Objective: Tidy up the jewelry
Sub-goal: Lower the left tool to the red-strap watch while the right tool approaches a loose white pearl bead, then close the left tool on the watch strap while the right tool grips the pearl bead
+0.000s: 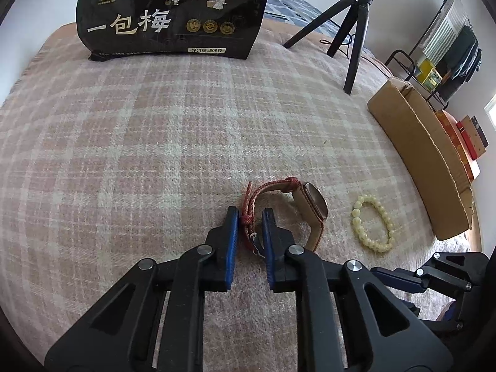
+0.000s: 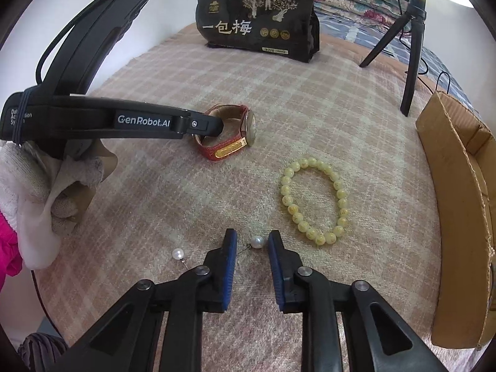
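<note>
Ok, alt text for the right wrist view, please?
The right gripper straddles a pearl earring on a plaid blanket, jaws not touching it. A second earring lies left, a bead bracelet right; beyond, the left gripper grips a watch.

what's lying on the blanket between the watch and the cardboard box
The yellow bead bracelet lies between the watch and the cardboard box, touching neither. Both wrist views show it, the right one most clearly.

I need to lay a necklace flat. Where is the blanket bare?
Bare: the wide stretch between the black bag and the watch. Crowded: watch, bead bracelet, pearl earrings and cardboard box close together.
</note>
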